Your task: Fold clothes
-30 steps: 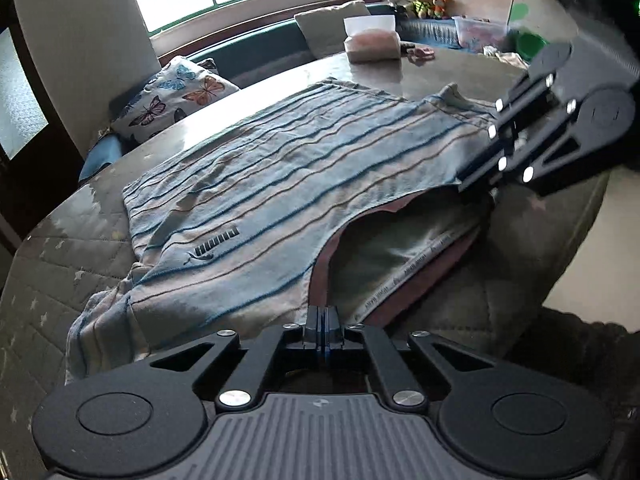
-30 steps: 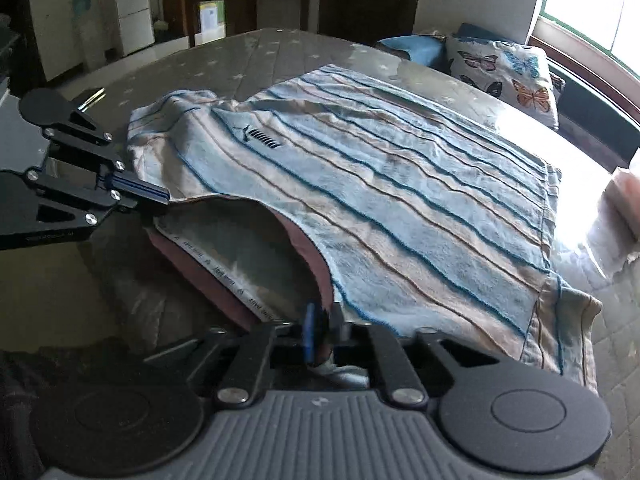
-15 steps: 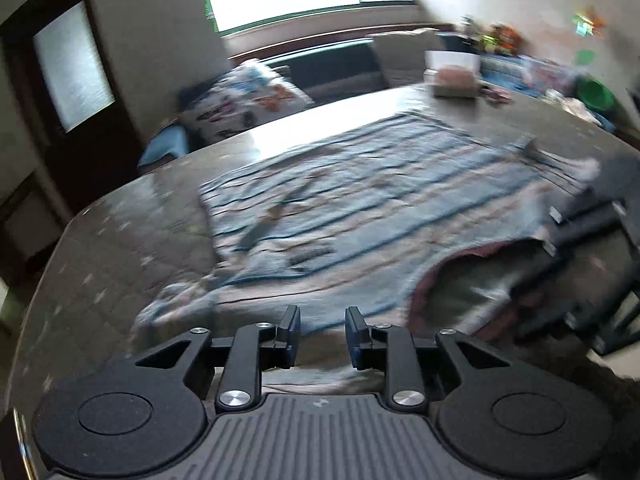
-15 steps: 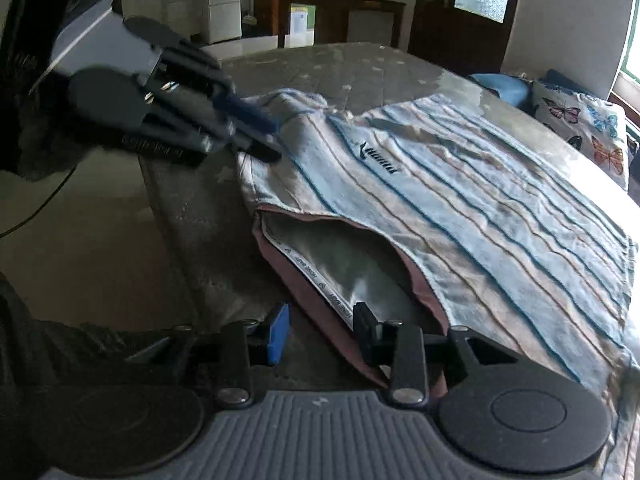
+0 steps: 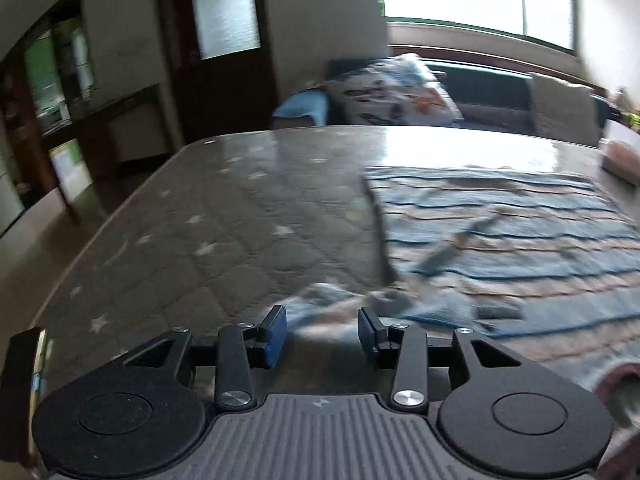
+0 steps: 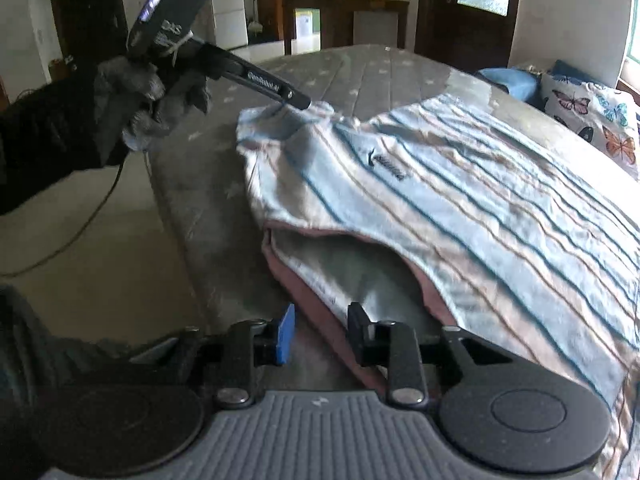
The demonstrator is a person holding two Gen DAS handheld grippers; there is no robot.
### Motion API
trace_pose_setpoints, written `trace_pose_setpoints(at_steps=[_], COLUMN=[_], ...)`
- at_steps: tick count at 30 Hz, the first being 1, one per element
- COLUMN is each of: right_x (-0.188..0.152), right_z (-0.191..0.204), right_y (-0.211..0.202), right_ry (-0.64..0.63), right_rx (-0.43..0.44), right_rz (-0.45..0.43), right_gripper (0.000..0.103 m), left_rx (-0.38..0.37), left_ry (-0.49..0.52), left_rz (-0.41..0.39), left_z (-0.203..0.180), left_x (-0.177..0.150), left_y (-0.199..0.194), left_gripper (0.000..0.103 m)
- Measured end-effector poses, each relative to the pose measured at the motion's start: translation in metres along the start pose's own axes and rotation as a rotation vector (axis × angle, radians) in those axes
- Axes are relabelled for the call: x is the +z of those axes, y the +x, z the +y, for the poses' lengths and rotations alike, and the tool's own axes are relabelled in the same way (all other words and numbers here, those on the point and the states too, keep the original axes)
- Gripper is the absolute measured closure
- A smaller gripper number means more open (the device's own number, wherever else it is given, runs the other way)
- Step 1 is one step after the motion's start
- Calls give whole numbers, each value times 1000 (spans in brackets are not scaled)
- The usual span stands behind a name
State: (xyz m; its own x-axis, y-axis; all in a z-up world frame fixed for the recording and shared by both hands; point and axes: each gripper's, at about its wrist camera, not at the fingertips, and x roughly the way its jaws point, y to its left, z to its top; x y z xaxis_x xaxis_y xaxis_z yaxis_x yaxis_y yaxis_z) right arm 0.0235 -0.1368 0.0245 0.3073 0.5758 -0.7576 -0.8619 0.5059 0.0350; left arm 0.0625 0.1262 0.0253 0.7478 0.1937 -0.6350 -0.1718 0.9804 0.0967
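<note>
A pale blue shirt with teal and orange stripes [image 6: 460, 216] lies flat on the quilted grey table [image 6: 208, 184], its pink-edged neck opening [image 6: 360, 268] facing me. My left gripper [image 5: 322, 330] is open, its jaws over the crumpled sleeve [image 5: 332, 304] at the shirt's left corner. In the right wrist view the left gripper [image 6: 298, 101] is held by a gloved hand, its tip at that sleeve [image 6: 280, 120]. My right gripper [image 6: 318, 330] is open and empty, just in front of the collar edge.
The table's near edge [image 6: 176, 240] drops to a tiled floor on the left. A butterfly cushion [image 6: 592, 124] and a bench seat lie beyond the far side. A dark door and cabinets stand at the back.
Both grippers have let go of the shirt's collar and opened. The left gripper has swung left to the sleeve corner. The right gripper has drawn back a little from the collar.
</note>
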Motion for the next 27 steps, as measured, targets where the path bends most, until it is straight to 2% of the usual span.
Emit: trace_pose_setpoints(at_steps=[1,6,7,8,11,17,19,20,21,22,24,27], right_x=[2,7,7,6,5,2,1,0,0,-2,-8,-18], right_z=[-1,-1,1,4,11,0,-3,-5,-7,-10,-16,-22], right_y=[3,20,22,23,20,12,9,8,6,5,2,-3], right_ry=[8,55,50,37,3,45,60,67,74,83,106,139], right_rx=[9,82,91,96,103,68,57,51,45,37,17,-1], right_rz=[-6,5,11,13,24,20,19,18,18,19,28,37], right_gripper=[67,64,58,56,56,57,56,56,56,56,56,55], left_rx=[15,63,70,78,93,66,39,29,19,22,46,78], left_ry=[-18,-74,-82,-90,-123,-141,-139,-138,-136,-126,-109,-102], left_rz=[13,71,78,85,99,91,88,85,81,76,67,56], left_z=[5,26,30,33,45,49,48,48,48,46,42,38], left_x=[-1,-13,-16,-19,-26,-31,-32,-32,-33,-34,-33,-33], left_y=[3,13,14,14,15,13,11,10,9,8,7,7], left_gripper=[58,56,56,56,56,59,68,77,90,94,99,100])
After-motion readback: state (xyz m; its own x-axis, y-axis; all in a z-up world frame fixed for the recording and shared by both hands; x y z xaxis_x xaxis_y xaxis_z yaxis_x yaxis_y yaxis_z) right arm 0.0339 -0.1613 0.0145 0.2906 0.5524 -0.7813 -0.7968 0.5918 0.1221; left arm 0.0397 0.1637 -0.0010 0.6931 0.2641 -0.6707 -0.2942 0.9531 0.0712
